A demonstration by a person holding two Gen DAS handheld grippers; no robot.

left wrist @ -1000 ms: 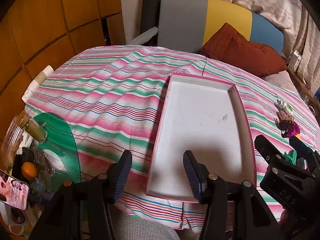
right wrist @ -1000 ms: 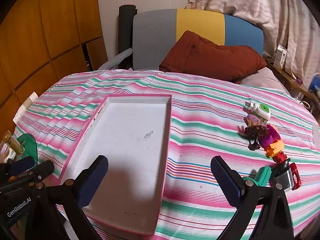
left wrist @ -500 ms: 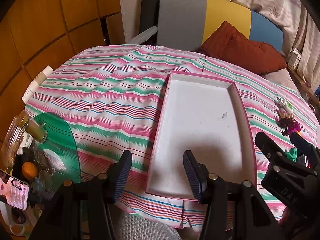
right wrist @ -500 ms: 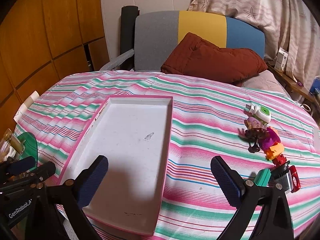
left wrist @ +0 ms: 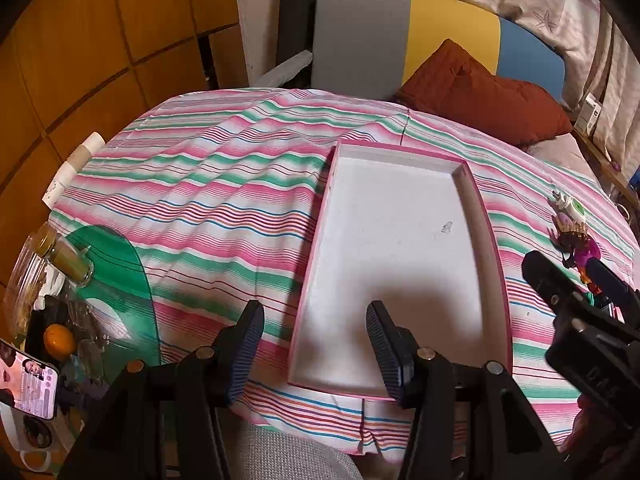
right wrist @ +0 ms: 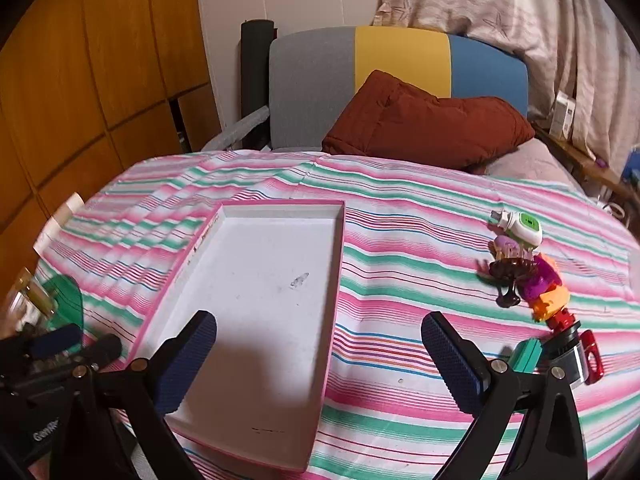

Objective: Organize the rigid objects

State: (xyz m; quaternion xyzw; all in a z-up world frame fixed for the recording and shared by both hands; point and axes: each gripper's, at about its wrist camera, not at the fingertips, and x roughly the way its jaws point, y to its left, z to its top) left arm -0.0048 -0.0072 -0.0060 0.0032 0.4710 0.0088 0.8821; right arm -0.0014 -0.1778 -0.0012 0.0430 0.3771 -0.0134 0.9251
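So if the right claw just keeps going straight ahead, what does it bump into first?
Probably the striped cloth, just right of the white tray. The right claw is open, its left finger over the tray and its right finger over the cloth. The toys lie off to the right. Depth is hard to judge.

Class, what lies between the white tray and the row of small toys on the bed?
Only bare striped bedcover separates the tray from the toys; the right wrist view shows it.
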